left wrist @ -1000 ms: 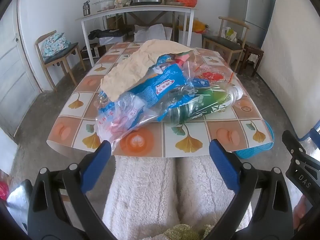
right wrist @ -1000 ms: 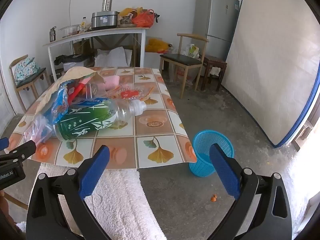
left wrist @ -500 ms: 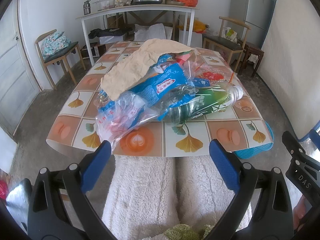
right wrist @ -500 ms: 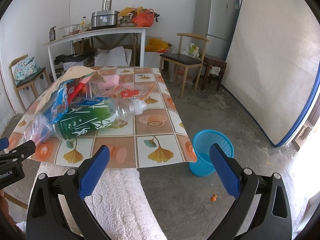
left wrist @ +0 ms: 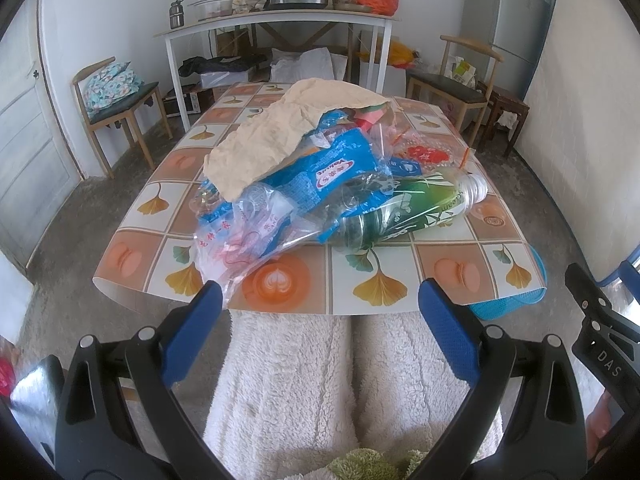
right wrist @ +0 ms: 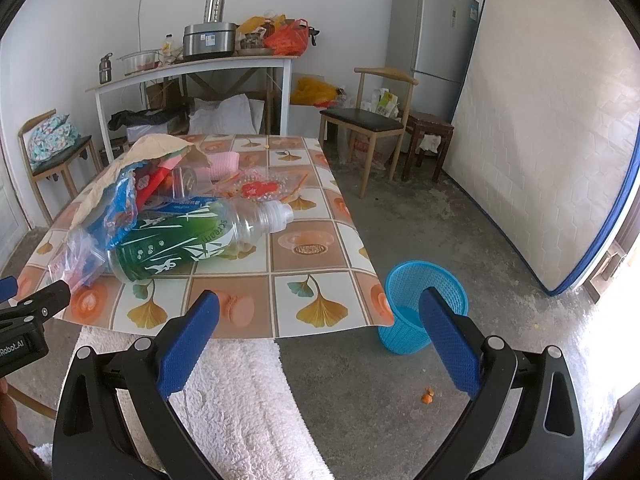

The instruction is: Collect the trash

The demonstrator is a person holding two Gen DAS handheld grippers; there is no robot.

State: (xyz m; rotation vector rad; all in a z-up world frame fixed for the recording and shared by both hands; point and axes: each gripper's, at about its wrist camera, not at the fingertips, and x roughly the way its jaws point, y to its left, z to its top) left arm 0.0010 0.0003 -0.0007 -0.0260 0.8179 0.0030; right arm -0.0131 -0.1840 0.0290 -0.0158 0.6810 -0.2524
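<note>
Nothing has moved in the last second: your left gripper (left wrist: 320,312) and right gripper (right wrist: 320,320) still hover spread and empty, short of the table (right wrist: 312,276). No pickup started. Trash pile (left wrist: 304,184) with green bottle (right wrist: 188,240) sits on the tablecloth; blue basket (right wrist: 424,304) is on the concrete floor just beside the table's corner.

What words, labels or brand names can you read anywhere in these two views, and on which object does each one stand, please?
"DAS": on the right hand-held gripper, seen at the left view's edge.
"Robot.AI", start cut off: on the left hand-held gripper, at the right view's edge.
Green bottle: white label lettering, too warped to read.
Blue wrapper: red oval logo, too blurred.
Clear bag: red Chinese characters, not legible.
Fridge stickers: too small.
</note>
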